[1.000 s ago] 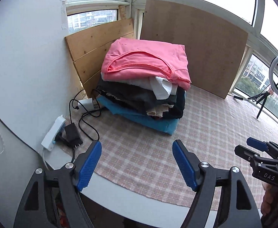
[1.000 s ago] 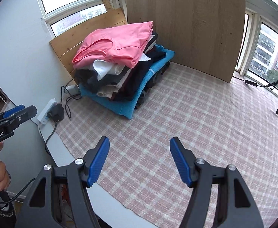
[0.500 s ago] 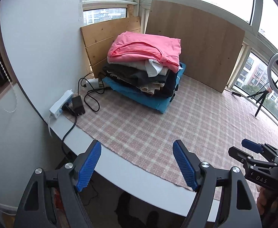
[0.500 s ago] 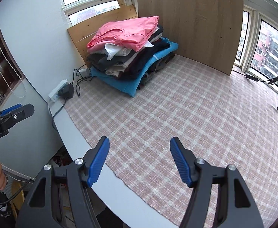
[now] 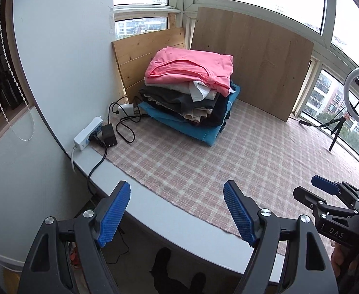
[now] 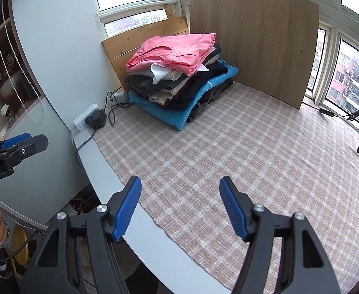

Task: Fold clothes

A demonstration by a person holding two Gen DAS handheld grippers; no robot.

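Note:
A stack of folded clothes sits at the far left corner of the table, with a pink top uppermost and a blue garment at the bottom. My left gripper hangs open over the table's near edge, far from the stack, nothing between its blue pads. My right gripper is open too, above the checked cloth near the edge, and holds nothing. Each gripper shows at the side of the other's view.
A white power strip with a black adapter and cables lies left of the stack. Wooden boards lean against the windows behind. A ring light on a tripod stands at the far right. The grey wall borders the left.
Both grippers have pulled back from the stack toward the table's near edge, so the pile looks smaller and the white table rim now shows. Jaws stayed open.

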